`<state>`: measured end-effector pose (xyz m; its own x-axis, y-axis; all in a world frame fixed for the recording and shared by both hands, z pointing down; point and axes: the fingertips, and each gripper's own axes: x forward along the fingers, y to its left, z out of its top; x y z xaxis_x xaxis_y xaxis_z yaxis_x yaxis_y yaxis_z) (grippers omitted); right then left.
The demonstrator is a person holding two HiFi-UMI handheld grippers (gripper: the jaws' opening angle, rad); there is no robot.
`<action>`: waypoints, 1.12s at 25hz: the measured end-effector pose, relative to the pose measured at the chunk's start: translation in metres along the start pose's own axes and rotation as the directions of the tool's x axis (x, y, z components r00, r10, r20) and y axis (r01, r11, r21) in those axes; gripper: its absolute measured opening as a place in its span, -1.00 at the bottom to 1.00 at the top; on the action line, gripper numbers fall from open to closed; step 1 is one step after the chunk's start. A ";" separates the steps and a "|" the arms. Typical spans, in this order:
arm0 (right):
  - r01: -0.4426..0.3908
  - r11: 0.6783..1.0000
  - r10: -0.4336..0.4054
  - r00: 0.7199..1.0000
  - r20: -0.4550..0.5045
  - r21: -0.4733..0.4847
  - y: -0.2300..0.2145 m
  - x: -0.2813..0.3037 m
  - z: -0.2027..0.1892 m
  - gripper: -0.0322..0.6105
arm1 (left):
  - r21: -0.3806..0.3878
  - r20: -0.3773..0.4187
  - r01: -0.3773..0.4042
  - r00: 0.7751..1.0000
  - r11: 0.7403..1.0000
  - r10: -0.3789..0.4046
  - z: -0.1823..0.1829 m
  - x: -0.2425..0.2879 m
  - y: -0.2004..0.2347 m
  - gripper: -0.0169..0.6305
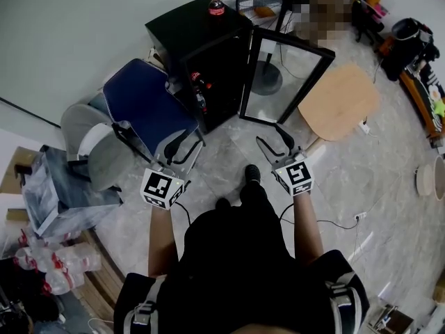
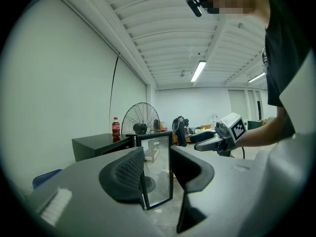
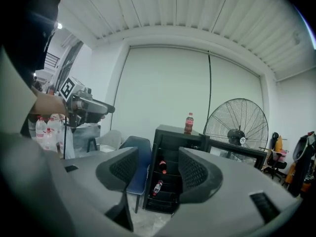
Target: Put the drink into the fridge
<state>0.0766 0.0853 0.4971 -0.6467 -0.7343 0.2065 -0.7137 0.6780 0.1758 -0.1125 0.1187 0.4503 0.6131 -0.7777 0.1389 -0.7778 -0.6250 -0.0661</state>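
Grey floor (image 1: 348,179), one fridge (image 1: 186,32), three bottles (image 1: 216,4)

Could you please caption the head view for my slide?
Open and empty, the left gripper and right gripper face the open fridge, a bottle standing on top.

Readable text: none in any view.
Fridge top: the bottle (image 1: 216,4) on the fridge (image 1: 195,33) carries a red label; its print is too small to read.
Fridge shelves: the shelf bottles (image 3: 162,166) show red labels; the lettering is not legible.
Left gripper (image 1: 182,141): the cube face bears a black-and-white square marker, a pattern only, with no letters or digits.
Right gripper (image 1: 272,141): the cube face bears the same kind of marker, in a different pattern.
Fan (image 3: 240,140): the round hub badge has blurred print.
Bottle pack (image 1: 55,259): red labels, unreadable.
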 end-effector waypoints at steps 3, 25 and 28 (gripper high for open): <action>-0.007 1.000 0.007 1.000 0.008 -0.007 -0.008 0.009 0.001 -0.11 | 0.006 -0.002 -0.011 1.000 1.000 0.011 0.002 0.007 0.006 -0.43; -0.076 0.997 0.078 0.996 0.041 -0.034 -0.096 0.084 0.020 -0.11 | -0.001 -0.016 -0.124 0.992 0.992 0.124 0.025 0.081 0.057 -0.43; -0.090 0.995 0.091 0.995 0.031 -0.033 -0.111 0.091 0.020 -0.12 | -0.007 -0.020 -0.146 0.989 0.989 0.146 0.026 0.092 0.060 -0.43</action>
<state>0.0914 -0.0571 0.4772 -0.7170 -0.6702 0.1920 -0.6434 0.7421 0.1879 -0.0987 0.0080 0.4338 0.4903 -0.8590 0.1476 -0.8599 -0.5043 -0.0789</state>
